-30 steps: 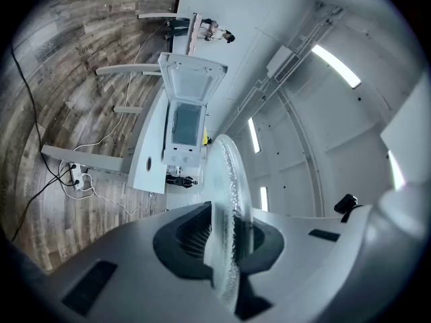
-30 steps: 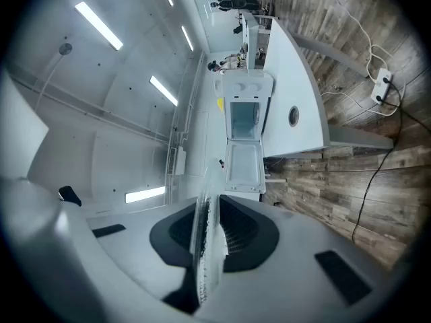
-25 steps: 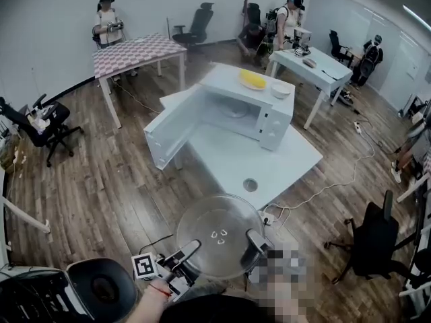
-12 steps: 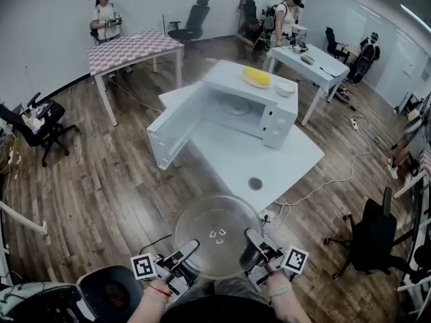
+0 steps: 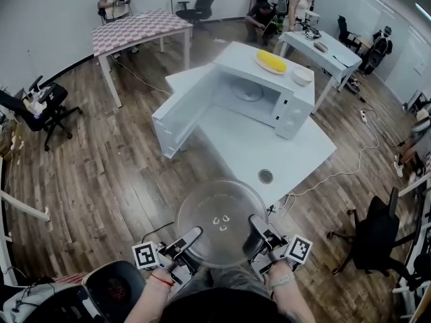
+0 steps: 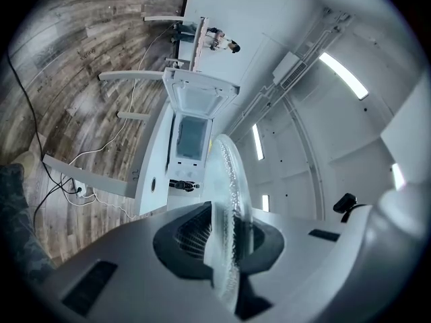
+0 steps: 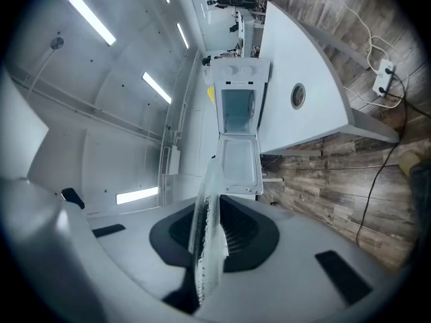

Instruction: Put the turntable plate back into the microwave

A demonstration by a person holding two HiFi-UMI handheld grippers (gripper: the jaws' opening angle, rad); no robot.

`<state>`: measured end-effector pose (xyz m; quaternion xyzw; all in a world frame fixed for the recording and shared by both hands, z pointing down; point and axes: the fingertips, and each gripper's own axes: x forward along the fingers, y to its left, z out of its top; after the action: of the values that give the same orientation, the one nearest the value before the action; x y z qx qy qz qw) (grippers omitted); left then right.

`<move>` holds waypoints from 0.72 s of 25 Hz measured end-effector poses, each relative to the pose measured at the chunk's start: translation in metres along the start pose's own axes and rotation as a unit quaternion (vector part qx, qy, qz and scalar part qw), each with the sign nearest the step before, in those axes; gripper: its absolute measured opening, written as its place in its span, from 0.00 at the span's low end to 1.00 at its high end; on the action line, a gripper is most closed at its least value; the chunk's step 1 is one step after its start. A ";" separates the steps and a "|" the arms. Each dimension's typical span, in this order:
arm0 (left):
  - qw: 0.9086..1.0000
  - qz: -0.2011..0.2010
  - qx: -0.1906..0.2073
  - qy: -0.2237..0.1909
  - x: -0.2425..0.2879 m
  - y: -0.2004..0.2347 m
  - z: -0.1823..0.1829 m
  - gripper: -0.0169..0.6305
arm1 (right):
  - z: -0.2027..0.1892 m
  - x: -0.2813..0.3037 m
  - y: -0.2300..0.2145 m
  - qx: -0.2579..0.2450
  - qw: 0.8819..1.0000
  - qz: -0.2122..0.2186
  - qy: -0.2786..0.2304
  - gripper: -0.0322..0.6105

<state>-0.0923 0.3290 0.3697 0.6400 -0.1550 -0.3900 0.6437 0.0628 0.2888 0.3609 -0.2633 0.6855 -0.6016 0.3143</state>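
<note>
A round clear glass turntable plate hangs flat in front of me over the floor, short of the white table. My left gripper is shut on its near left rim and my right gripper on its near right rim. In the left gripper view the plate runs edge-on between the jaws; the right gripper view shows the plate the same way. The white microwave stands on the table with its door swung open to the left, cavity facing me.
A yellow object and a white bowl lie on the microwave's top. A cable hole marks the table's near part. Office chairs stand right and left. People stand at the far tables. A dark round seat is by my left hand.
The view has drawn closer to the table and microwave. The plate stays held by both grippers, now slightly nearer the table edge.
</note>
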 end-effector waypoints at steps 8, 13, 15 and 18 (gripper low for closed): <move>1.000 0.010 0.002 -0.002 0.042 0.012 0.037 0.09 | 0.041 0.037 -0.013 0.009 1.000 -0.004 -0.005 0.12; 1.000 0.012 0.000 0.000 0.074 0.018 0.061 0.09 | 0.071 0.063 -0.016 0.009 1.000 -0.001 -0.008 0.12; 1.000 0.013 -0.002 -0.001 0.087 0.022 0.070 0.09 | 0.084 0.072 -0.019 0.009 1.000 -0.002 -0.010 0.12; 1.000 0.015 -0.007 0.000 0.105 0.027 0.079 0.09 | 0.101 0.082 -0.024 0.011 1.000 -0.004 -0.013 0.12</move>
<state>-0.0714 0.1962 0.3745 0.6329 -0.1614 -0.3813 0.6542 0.0836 0.1587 0.3671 -0.2702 0.6740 -0.6069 0.3233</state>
